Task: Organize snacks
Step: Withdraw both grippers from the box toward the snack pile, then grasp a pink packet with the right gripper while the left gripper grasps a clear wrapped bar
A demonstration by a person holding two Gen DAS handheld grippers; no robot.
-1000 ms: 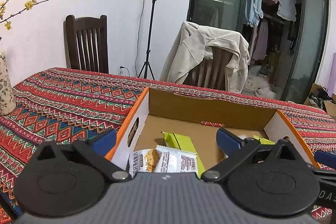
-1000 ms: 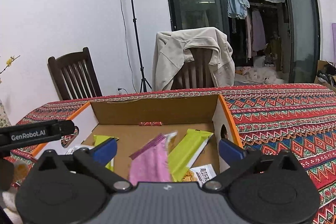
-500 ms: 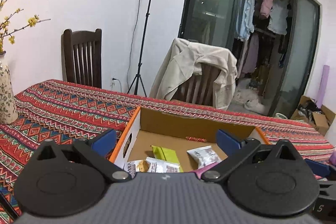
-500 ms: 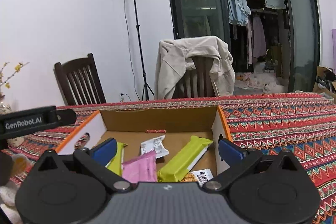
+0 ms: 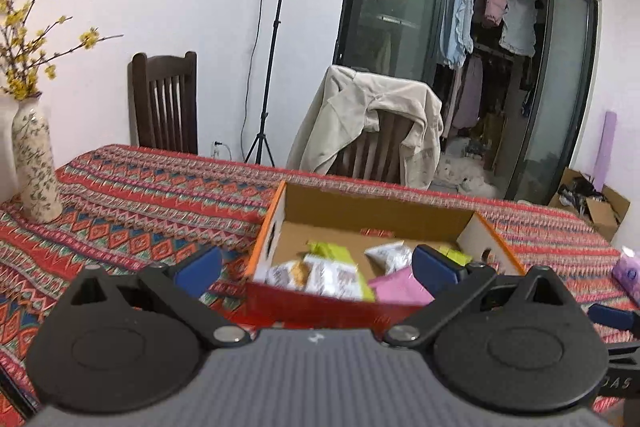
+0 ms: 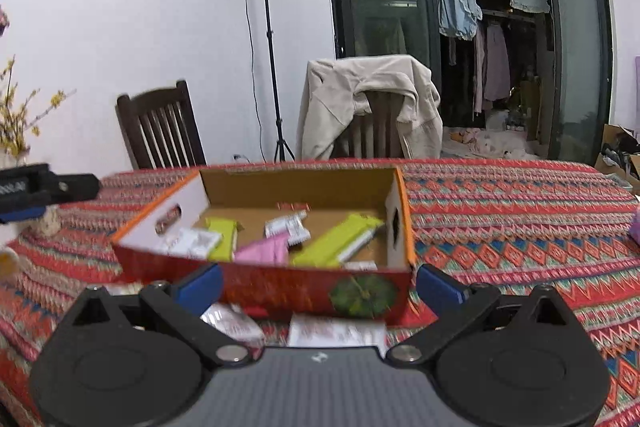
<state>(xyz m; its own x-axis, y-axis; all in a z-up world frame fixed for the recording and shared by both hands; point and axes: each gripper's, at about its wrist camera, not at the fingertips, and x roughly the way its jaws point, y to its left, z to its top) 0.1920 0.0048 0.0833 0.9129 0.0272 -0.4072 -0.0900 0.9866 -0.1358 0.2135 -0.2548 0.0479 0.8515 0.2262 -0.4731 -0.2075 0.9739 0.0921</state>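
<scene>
Right wrist view: my right gripper point(image 6: 318, 285) open, empty, short of the open cardboard box point(image 6: 280, 285) holding snack packets. Left gripper point(image 5: 316, 267) likewise open. White packets point(image 6: 336, 333) lie outside; next, probably pick one.

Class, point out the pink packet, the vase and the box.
pink packet point(image 6: 264, 251), right wrist view, middle of its wrapper
vase point(image 5: 35, 163), left wrist view, its body
box point(image 6: 296, 289), right wrist view, red front wall

Matt cardboard box point(image 6: 296, 187), glossy wrappers point(image 6: 340, 243), woven tablecloth point(image 6: 520, 227)
</scene>
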